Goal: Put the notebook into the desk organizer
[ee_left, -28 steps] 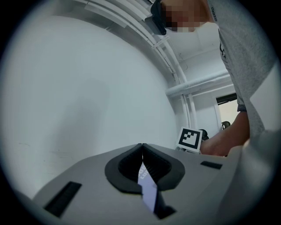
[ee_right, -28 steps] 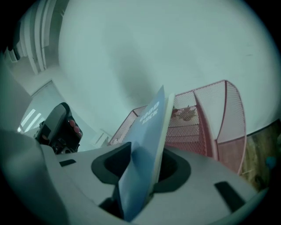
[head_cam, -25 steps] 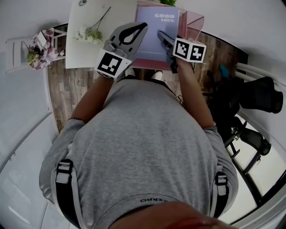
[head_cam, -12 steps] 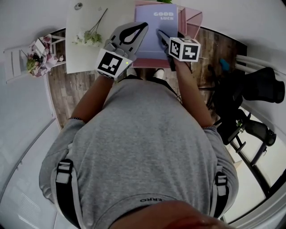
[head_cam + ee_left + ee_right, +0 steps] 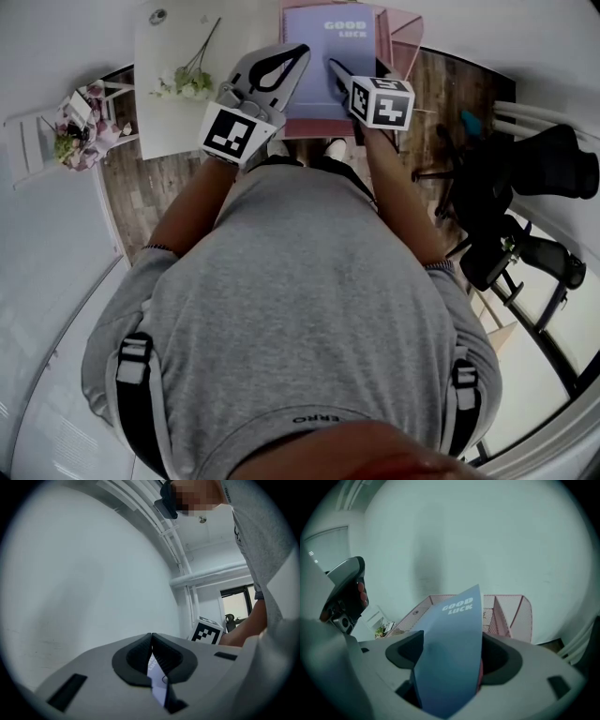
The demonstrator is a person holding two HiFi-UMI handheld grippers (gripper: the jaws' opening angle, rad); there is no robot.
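right gripper (image 5: pixel 451 645) fingers just opening wide, notebook (image 5: pixel 450 672) loose between them, long axis toward organizer (image 5: pixel 506 613); left gripper (image 5: pixel 151 638) fingers closed, empty

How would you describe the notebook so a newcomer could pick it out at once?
Right of the white table with flowers stands a pink mesh organizer. The notebook is in front of it: pale blue where the organizer is pink, with GOOD LUCK in white.

The notebook (image 5: pixel 323 75) hides much of the desk organizer (image 5: pixel 405 33), cropped by the head view's top edge.
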